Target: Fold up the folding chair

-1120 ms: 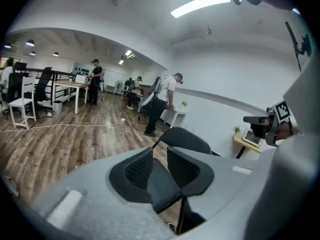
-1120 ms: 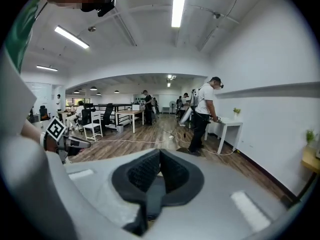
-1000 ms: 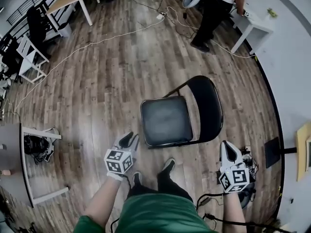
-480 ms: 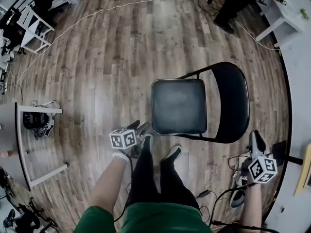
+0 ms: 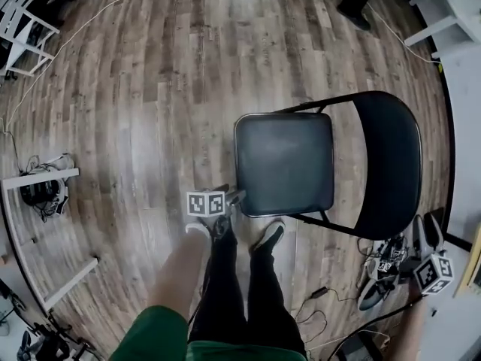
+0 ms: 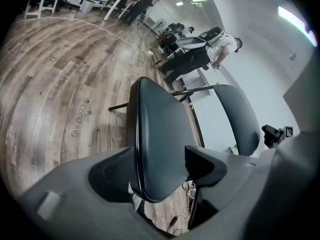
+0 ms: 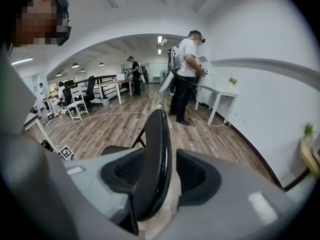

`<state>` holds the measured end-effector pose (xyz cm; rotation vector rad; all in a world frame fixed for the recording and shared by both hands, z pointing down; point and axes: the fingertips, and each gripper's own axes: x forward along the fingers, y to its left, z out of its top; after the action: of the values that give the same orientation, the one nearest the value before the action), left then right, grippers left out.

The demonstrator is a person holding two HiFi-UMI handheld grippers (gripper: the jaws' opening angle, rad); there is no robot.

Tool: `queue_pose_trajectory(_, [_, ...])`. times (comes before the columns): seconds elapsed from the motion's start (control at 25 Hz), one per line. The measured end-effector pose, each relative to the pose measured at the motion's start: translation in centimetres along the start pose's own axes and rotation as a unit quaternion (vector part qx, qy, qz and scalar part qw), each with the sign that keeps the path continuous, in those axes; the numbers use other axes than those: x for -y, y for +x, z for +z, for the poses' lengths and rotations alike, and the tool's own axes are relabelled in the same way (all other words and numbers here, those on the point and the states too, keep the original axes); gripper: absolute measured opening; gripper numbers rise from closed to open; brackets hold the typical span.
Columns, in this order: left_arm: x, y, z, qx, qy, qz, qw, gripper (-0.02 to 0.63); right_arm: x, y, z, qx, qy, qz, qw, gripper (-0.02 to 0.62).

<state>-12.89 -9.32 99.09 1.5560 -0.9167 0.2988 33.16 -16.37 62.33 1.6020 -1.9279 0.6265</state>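
The black folding chair stands unfolded on the wood floor, with its padded seat (image 5: 284,164) on the left and its backrest (image 5: 387,164) on the right. My left gripper (image 5: 230,199) is at the seat's near left corner. In the left gripper view the seat (image 6: 160,129) runs edge-on between the jaws of that gripper (image 6: 157,169), which are opening around it. My right gripper (image 5: 430,228) is low at the chair's right side. Its jaws are opening too (image 7: 157,171), with the backrest's edge (image 7: 157,144) between the pads.
My own legs and shoes (image 5: 269,237) stand just in front of the seat. Cables and gear (image 5: 379,273) lie on the floor by the right gripper. A white frame (image 5: 45,232) stands at the left. A person (image 7: 184,76) stands by a white table (image 7: 217,99) beyond the chair.
Both grippers have sunk. The left came forward to the seat's front corner. The right swung out to the right, level with the backrest. Both pairs of jaws have spread.
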Motion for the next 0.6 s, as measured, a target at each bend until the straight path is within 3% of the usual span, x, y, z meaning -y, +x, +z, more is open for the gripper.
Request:
queue_pose_trajectory(0.2, [-3.0, 4.1, 0.5, -0.005, -0.030, -0.010, 0.9995, 0.368, -0.3, 3.9, -0.8, -0.034, 0.008, 0.000, 0.999, 0.293])
queue_pose_trajectory(0.6, [-5.2, 9.8, 0.0, -0.044, -0.097, -0.096, 0.9897, 0.393, -1.7, 9.3, -2.3, -0.085, 0.062, 0.026, 0.994, 0.308])
